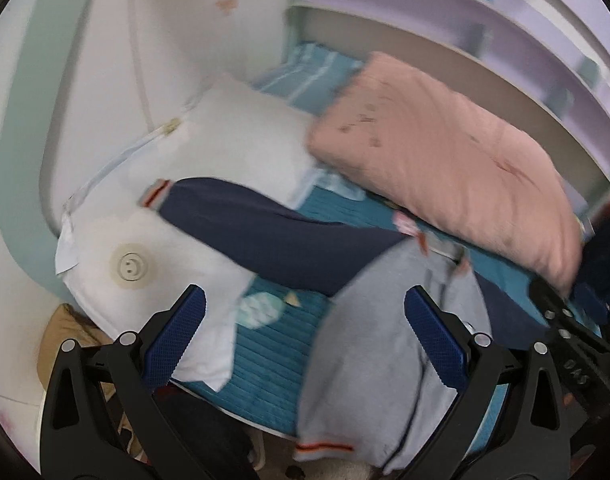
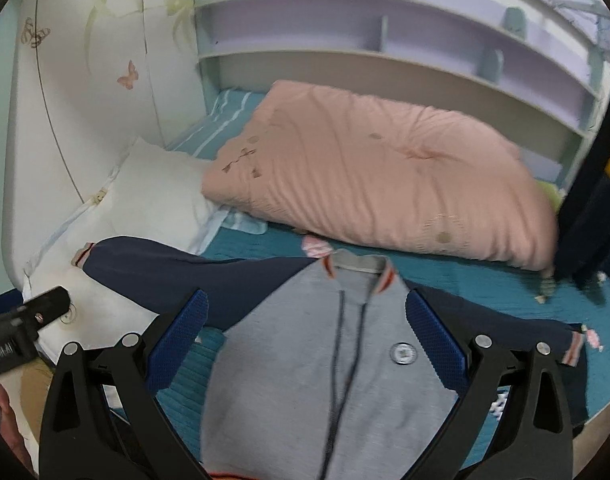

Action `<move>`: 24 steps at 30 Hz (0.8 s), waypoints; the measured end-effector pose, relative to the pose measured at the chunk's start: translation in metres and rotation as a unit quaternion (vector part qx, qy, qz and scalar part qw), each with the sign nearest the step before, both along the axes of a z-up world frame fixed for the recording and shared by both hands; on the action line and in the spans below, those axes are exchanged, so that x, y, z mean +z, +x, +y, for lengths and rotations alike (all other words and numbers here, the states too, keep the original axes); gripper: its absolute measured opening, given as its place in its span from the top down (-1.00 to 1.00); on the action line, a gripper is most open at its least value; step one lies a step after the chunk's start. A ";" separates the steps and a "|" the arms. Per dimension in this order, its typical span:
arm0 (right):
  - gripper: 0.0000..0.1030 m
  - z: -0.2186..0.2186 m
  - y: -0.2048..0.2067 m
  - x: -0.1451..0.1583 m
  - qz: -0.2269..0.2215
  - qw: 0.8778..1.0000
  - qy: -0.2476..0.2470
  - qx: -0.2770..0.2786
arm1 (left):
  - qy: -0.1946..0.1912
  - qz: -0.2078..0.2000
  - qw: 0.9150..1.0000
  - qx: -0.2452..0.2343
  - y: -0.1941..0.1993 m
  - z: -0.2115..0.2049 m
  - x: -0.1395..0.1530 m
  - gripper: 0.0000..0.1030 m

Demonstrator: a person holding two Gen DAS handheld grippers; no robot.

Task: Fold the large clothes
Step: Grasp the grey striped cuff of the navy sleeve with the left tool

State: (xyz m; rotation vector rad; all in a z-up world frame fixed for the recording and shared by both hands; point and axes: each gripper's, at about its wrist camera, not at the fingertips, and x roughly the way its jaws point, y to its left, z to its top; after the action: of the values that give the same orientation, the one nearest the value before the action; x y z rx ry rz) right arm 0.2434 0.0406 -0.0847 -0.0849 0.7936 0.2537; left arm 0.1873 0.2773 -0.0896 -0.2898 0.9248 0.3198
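blurred all through the left wrist view, the pink quilt (image 1: 445,160) most of all. jacket (image 2: 325,360) hem cut off by the lower edge in the right wrist view, far cuff (image 1: 155,194) too smeared to read. badge (image 2: 403,353) lettering too small to tell.

Each gripper, the left (image 1: 305,334) and the right (image 2: 305,338), has two black plastic arms with triangular cut-outs and silver round screws. The fingers (image 1: 177,336) carry textured blue pads. White lettering, blurred, marks the black body.
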 end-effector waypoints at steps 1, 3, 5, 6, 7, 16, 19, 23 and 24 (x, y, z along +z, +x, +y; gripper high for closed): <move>-0.86 0.006 0.011 -0.006 0.010 1.000 0.007 0.001 | -0.007 0.005 1.000 0.011 0.005 0.016 -0.005 -0.93; -0.86 0.018 0.026 -0.014 0.030 0.999 0.016 0.005 | -0.028 0.015 0.999 0.036 0.010 0.051 -0.016 -0.93; -0.86 0.030 0.046 -0.027 0.049 0.999 0.019 0.010 | -0.043 0.015 0.997 0.058 0.014 0.082 -0.024 -0.93; -0.86 0.037 0.056 -0.035 0.058 0.998 0.017 0.010 | -0.047 0.013 0.996 0.077 0.017 0.099 -0.028 -0.93; -0.86 0.044 0.067 -0.043 0.067 0.998 0.015 0.012 | -0.049 0.014 0.995 0.092 0.019 0.114 -0.032 -0.93; -0.15 0.080 0.142 -0.127 0.185 0.982 0.045 0.019 | -0.081 0.047 0.986 0.136 0.062 0.220 -0.082 -0.93; 0.35 0.088 0.165 -0.165 0.243 0.968 0.056 0.015 | -0.104 0.071 0.983 0.136 0.073 0.242 -0.105 -0.93; 0.79 0.098 0.182 -0.211 0.297 0.953 0.049 0.019 | -0.141 0.091 0.975 0.147 0.081 0.269 -0.134 -0.93; 0.85 0.098 0.185 -0.224 0.316 0.947 0.057 0.017 | -0.144 0.093 0.974 0.150 0.082 0.274 -0.138 -0.93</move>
State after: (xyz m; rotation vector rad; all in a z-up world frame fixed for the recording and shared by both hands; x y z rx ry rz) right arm 0.4282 0.1389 -0.3087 0.0998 1.4140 0.3670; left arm 0.2692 0.5515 -0.2276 -0.6797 1.1147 0.4968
